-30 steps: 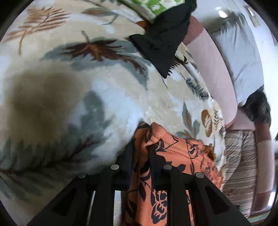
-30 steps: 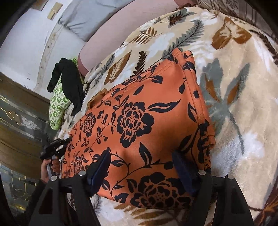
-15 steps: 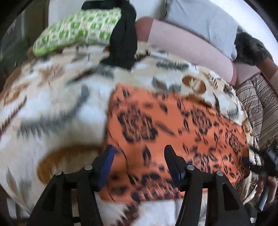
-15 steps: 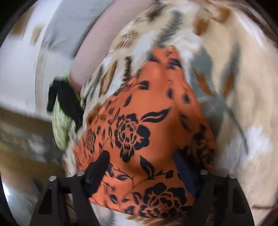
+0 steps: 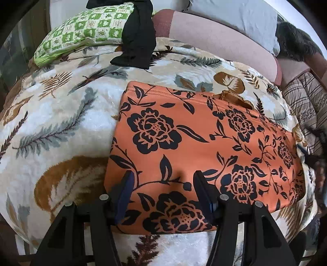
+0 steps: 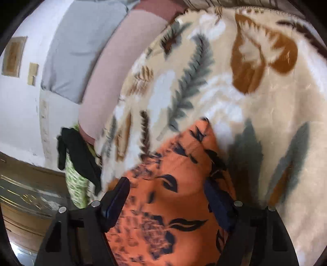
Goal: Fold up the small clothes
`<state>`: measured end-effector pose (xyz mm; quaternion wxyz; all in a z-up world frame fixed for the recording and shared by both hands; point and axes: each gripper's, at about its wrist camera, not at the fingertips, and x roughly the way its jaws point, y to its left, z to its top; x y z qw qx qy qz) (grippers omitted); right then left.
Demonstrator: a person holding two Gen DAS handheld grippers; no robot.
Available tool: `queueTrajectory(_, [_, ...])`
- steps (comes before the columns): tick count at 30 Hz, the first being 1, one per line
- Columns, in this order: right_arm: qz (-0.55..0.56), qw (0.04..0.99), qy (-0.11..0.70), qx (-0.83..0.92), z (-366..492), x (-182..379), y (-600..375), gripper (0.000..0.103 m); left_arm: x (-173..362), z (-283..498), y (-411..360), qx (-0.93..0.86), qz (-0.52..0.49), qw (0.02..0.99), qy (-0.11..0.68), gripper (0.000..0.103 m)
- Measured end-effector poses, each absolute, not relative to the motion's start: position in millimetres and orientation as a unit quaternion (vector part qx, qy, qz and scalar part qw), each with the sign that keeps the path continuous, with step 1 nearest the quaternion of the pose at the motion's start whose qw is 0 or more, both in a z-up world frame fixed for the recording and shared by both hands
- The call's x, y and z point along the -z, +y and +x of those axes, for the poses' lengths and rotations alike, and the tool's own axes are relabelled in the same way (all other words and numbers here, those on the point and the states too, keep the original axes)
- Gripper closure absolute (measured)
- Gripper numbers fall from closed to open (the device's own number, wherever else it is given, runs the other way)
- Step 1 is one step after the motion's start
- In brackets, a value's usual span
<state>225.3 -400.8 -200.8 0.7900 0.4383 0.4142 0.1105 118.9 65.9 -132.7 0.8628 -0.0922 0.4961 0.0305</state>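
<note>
An orange garment with black flowers (image 5: 194, 147) lies folded flat on a leaf-patterned blanket (image 5: 57, 126). My left gripper (image 5: 163, 184) is open and empty, its fingers over the garment's near left part. In the right wrist view the same garment (image 6: 173, 200) fills the lower middle, blurred. My right gripper (image 6: 167, 194) is open and empty just above it, with the cloth showing between the fingers. The right gripper also shows dimly at the far right edge of the left wrist view (image 5: 315, 159).
A green checked pillow (image 5: 81, 30) with a black garment (image 5: 139, 36) draped over it lies at the blanket's far side. A pink bolster (image 5: 214, 38), a grey pillow (image 5: 235, 16) and a striped quilt (image 5: 306, 102) border the bed. A wooden cabinet (image 6: 24, 194) stands beside it.
My left gripper let go of the garment's corner, opened and pulled back above the flat garment. My right gripper stayed open and moved along the garment toward its far corner.
</note>
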Motion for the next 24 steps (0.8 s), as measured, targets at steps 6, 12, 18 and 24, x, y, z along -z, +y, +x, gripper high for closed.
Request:
queueTrajectory(6, [0.420,0.773,0.474,-0.038,228.3,240.1,-416.1,0.022,133.7,113.3,61.9,-0.028,-0.092,0.860,0.502,0.043])
queueTrajectory(12, [0.351,0.838,0.413,-0.061,181.9,171.2,-386.2,0.021,120.2,91.9,61.4,-0.029,-0.090,0.870,0.483,0.043])
queueTrajectory(18, [0.293,0.850,0.418,-0.128,110.2,157.0,-335.7,0.019,119.8,59.9,54.7,-0.019,-0.097,0.870,0.483,0.042])
queueTrajectory(24, [0.303,0.806,0.500,-0.091,114.5,218.1,-327.3,0.019,113.0,35.2,53.0,-0.012,-0.102,0.872,0.478,0.042])
